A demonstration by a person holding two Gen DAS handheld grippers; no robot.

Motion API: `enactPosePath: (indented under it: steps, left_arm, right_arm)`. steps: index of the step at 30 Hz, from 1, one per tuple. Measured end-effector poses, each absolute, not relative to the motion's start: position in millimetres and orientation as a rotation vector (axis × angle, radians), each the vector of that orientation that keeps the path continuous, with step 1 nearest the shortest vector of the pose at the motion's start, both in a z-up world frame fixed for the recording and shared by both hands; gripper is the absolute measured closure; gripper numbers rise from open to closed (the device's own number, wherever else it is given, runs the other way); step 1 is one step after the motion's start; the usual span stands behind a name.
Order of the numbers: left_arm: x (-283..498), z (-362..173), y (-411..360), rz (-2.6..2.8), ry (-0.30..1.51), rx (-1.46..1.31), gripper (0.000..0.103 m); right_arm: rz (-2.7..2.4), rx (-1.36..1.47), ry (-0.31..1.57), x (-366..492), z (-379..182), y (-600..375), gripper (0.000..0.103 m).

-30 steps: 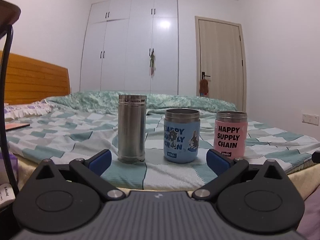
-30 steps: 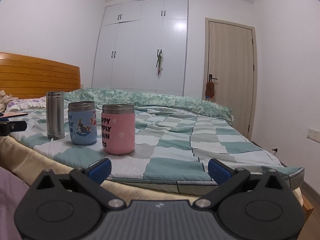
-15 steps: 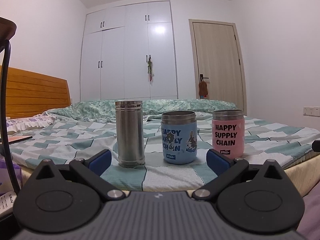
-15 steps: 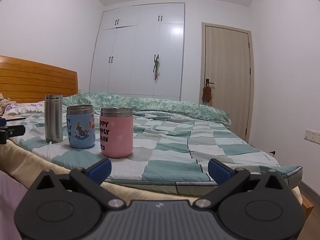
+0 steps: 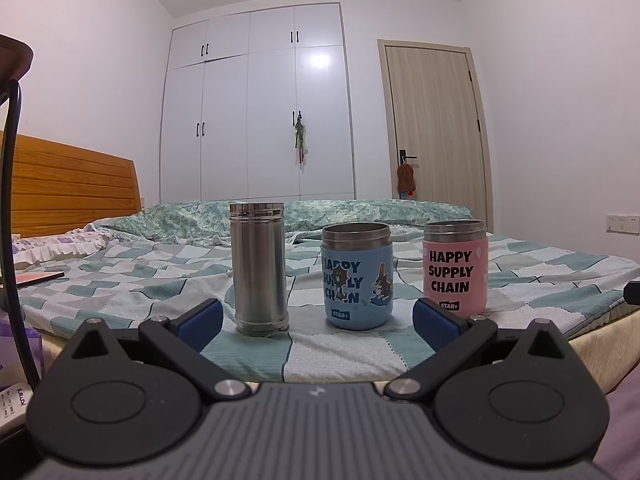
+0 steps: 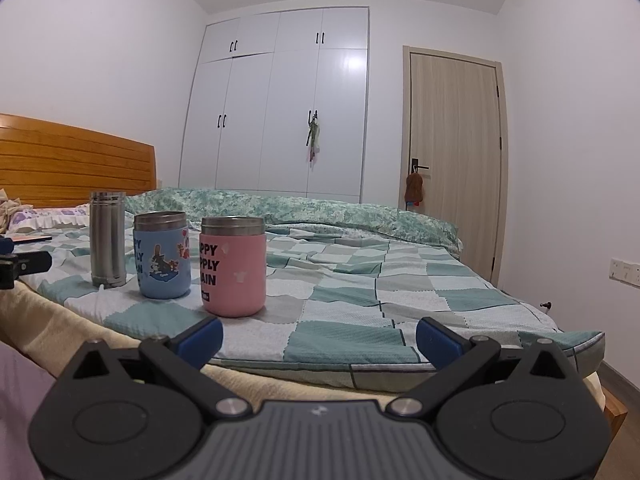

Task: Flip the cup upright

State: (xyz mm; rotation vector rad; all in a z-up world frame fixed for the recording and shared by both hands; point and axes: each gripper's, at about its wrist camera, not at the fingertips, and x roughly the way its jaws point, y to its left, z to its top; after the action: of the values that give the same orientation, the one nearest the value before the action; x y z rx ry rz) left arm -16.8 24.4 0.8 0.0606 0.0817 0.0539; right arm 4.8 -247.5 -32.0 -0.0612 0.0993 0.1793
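Observation:
Three cups stand upright in a row near the front edge of the bed: a tall steel cup (image 5: 260, 268), a blue cartoon cup (image 5: 357, 276) and a pink "HAPPY SUPPLY CHAIN" cup (image 5: 456, 266). The right wrist view shows them at the left: steel cup (image 6: 107, 240), blue cup (image 6: 162, 256), pink cup (image 6: 233, 266). My left gripper (image 5: 318, 322) is open and empty, held back from the cups at the bed edge. My right gripper (image 6: 319, 338) is open and empty, right of the pink cup and short of the bed.
The bed has a green checked quilt (image 6: 380, 280), a wooden headboard (image 5: 72, 196) at the left and pillows (image 5: 52, 246). A white wardrobe (image 5: 256, 108) and a door (image 5: 434, 128) stand behind. A dark cable (image 5: 12, 216) runs down the left edge.
Both grippers have tilted upward and dropped a little, so the cups sit lower in the views. The cups have not moved. Both grippers stay open.

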Motion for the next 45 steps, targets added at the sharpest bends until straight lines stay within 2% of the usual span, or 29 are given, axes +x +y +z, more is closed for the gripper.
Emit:
enactPosePath:
  steps: [45]
  left_arm:
    - [-19.6, 1.6, 25.3, 0.050, 0.067, 0.054, 0.000]
  right_arm:
    - [0.180, -0.066, 0.098, 5.2, -32.3, -247.3, 0.000]
